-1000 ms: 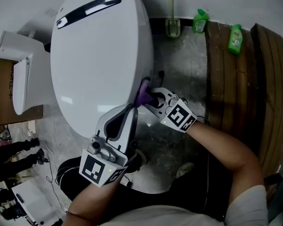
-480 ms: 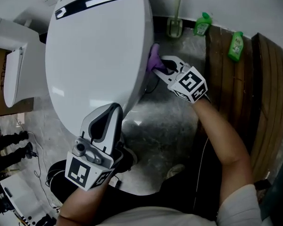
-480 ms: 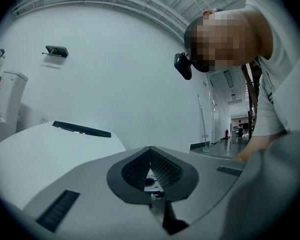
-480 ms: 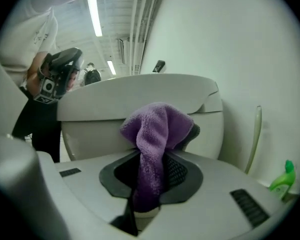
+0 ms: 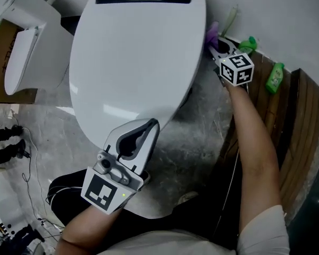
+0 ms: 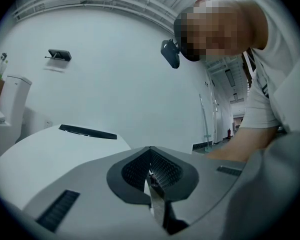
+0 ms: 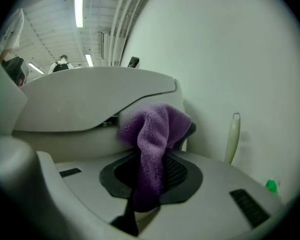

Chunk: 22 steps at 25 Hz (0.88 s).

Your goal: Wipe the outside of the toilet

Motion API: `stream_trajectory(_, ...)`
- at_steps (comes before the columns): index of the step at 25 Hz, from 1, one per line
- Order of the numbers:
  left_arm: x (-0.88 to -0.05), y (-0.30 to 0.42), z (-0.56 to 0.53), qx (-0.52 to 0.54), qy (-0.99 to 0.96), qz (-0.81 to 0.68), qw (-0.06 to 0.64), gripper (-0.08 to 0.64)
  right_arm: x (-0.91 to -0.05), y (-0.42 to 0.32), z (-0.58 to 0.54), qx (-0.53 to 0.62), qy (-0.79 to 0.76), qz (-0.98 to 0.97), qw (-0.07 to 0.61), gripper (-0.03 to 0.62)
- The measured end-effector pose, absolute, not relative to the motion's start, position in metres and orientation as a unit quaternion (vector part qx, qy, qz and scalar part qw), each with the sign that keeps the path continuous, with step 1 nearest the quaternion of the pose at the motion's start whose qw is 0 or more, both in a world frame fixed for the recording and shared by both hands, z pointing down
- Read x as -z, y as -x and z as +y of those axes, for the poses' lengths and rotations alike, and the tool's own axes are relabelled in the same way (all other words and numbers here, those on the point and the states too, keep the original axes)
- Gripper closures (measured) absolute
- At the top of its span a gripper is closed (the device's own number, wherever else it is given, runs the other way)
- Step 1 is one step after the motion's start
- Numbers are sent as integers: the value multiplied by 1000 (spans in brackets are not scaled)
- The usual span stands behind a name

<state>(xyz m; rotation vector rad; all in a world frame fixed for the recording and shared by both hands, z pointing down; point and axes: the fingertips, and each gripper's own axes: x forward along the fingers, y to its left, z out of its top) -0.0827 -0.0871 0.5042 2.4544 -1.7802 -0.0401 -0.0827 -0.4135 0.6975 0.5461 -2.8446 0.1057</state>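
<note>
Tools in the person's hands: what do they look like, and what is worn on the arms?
The left tool and right tool have pale grey shells with dark ribbed inner pads. Each carries a white cube printed with black square markers. The person wears a light short-sleeved top, so the forearms are bare.

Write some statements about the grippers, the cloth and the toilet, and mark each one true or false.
1. The right gripper is shut on a purple cloth. True.
2. The left gripper holds a sponge. False: it is shut and empty.
3. The toilet lid is raised. False: it is down.
4. The purple cloth is at the rear side of the toilet, close to the wall. True.
5. Two green bottles are on the person's right, by the wall. True.
</note>
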Motion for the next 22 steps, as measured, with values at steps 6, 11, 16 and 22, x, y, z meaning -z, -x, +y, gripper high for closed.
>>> stream_trajectory(6,-504,80,-89,10,-809,-585,52,554,-701,81,-390,-31,-208,-971,112,512)
stream_trajectory(11,-505,69,-94,17,-815,-576,60,554,-728,70,-333,-53,-211,-971,103,512)
stream_trajectory(16,-495,61,-101,39,-816,-574,61,554,-760,64,-251,-49,-166,-975,138,512)
stream_trajectory(22,-483,51,-113,52,-822,-565,49,554,-772,69,-156,-48,-103,-980,165,511)
